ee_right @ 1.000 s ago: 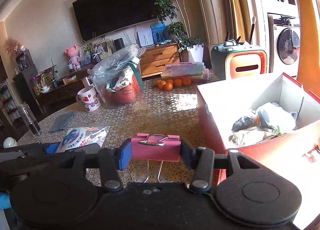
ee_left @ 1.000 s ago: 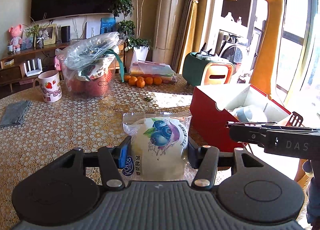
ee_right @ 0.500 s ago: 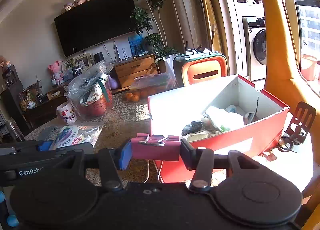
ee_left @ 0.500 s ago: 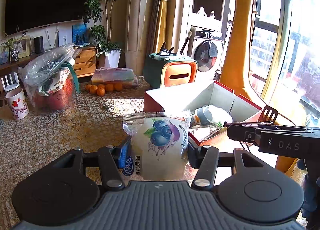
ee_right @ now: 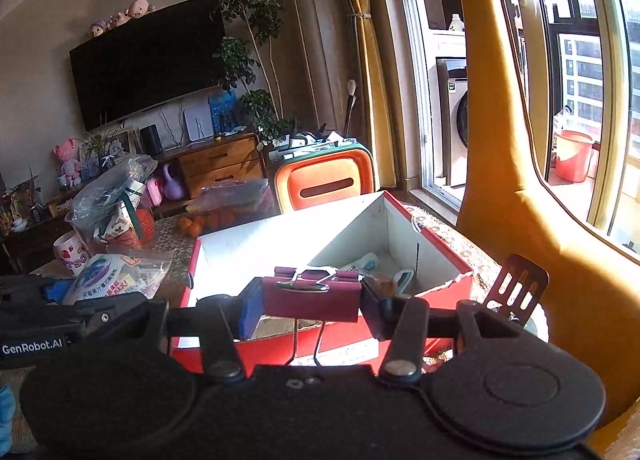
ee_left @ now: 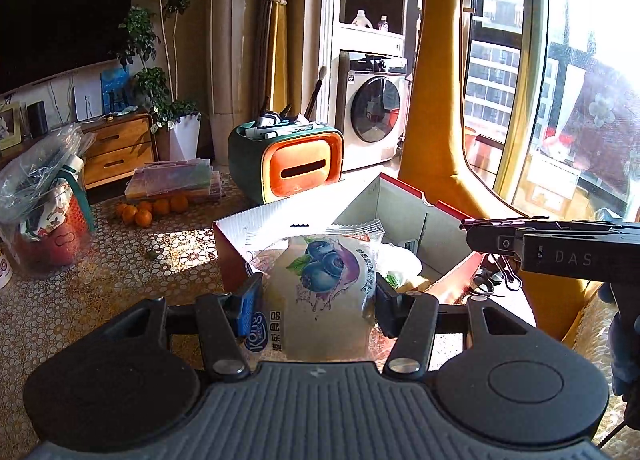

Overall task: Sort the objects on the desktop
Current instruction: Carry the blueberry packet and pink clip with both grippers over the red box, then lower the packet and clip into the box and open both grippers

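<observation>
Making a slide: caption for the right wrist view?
Right claw grips a pink binder clip above the open red box.

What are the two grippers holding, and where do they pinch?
Left gripper: blueberry snack bag, by its sides. Right gripper: pink binder clip, by its ends.

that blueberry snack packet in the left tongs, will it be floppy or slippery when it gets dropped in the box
The blueberry packet is probably soft and light: its crinkled plastic edges stick out past the left tongs. The glossy film may be slippery. It should flop, not roll.
</observation>
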A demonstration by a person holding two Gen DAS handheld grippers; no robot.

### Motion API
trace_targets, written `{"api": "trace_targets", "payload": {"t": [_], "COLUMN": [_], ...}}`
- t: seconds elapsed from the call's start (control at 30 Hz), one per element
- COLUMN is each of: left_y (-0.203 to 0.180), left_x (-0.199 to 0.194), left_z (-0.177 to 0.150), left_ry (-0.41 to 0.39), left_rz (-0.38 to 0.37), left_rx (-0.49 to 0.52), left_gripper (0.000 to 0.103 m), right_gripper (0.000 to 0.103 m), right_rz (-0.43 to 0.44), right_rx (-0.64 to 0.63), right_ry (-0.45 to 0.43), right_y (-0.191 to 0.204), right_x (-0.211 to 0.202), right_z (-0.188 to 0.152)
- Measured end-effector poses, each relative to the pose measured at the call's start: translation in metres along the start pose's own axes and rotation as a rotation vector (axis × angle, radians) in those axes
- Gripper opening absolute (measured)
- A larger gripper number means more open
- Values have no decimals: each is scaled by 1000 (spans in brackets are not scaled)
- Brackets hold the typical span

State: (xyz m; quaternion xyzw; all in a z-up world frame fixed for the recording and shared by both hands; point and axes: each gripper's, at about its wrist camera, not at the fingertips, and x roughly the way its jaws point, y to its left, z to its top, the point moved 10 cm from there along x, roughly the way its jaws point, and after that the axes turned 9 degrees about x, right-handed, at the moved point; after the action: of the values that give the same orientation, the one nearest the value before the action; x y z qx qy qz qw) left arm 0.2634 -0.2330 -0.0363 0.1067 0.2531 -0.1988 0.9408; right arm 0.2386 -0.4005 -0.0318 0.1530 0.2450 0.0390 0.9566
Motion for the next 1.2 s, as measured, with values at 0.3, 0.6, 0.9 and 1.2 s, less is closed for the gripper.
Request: {"api": "trace_targets", "payload": {"t": [0.3,0.6,0.9,1.2], "left_y": [-13,-16,-13,-15], "left_x": [53,107,144,160], "left_z": [12,15,1,-11], "left_ry": [79,170,266,341], "left_rz": [-11,0,2,-31], "left_rx": [57,113,130,115], "left_gripper": [55,55,55,55], "right_gripper": [50,50,50,50], "right_rz": [-21,-89,-128,-138], "right_rx": [5,36,22,-33], "right_ry": [33,97,148,173], "right_y": [-24,-52,-60,-54], "right_x": [44,103,135,147], "right_z": [22,23,9,-2]}}
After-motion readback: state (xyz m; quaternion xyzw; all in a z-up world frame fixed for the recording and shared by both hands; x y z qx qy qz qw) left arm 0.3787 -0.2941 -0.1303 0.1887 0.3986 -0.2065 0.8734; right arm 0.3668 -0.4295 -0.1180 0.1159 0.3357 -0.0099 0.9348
